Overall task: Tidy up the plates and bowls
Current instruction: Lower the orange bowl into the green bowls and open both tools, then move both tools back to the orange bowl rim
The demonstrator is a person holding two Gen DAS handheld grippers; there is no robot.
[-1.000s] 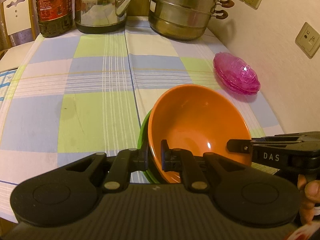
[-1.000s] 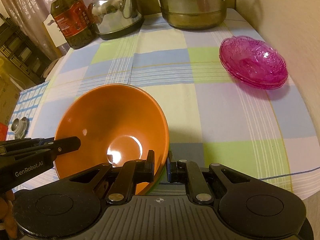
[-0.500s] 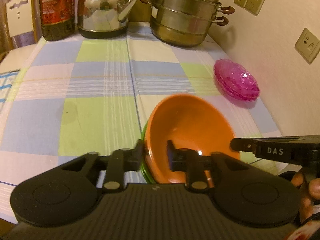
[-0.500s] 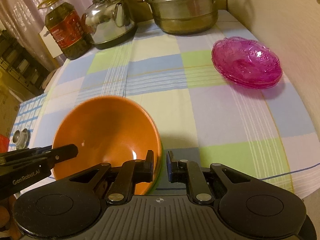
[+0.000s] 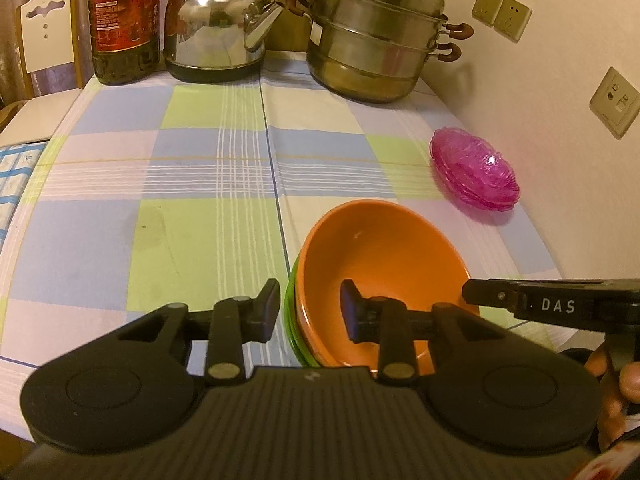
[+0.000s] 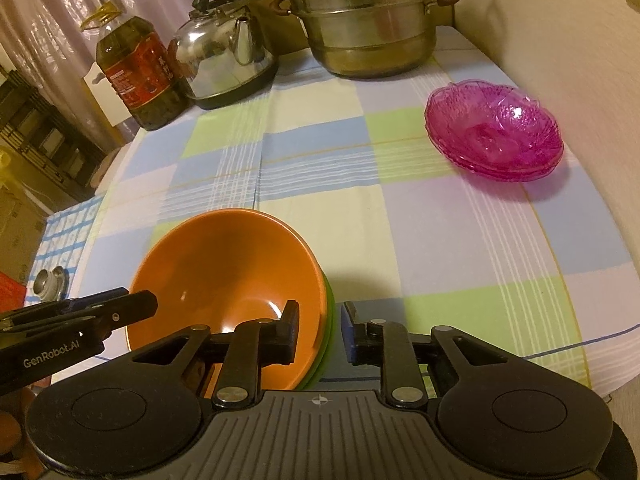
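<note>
Now the orange bowl [image 5: 384, 276] sits nested in a green bowl [image 5: 291, 320], and only a thin green edge shows under the orange rim. This stack stands on the checked tablecloth [image 5: 192, 200], and I use it as the landmark.

The left gripper [image 5: 310, 310] is at the left rim of the stack. Its jaws have just been opening. They now stand apart, one finger outside the rim and one inside the orange bowl, with the rim between them, and neither pad presses on it. The right gripper [image 6: 320, 332] is at the opposite rim. Its jaws have also just been opening and are now narrowly apart. One finger is inside the orange bowl and the other outside over the cloth; the rim is between them and looks free. In each wrist view the other gripper's finger reaches in at the far side of the stack.

Beyond the stack and to its right, near the wall, a pile of pink glass plates [image 6: 494, 132] rests well apart from it. At the far end of the cloth from the stack stand a steel steamer pot [image 5: 376, 40], a kettle [image 5: 220, 32] and an oil bottle [image 5: 124, 20].
</note>
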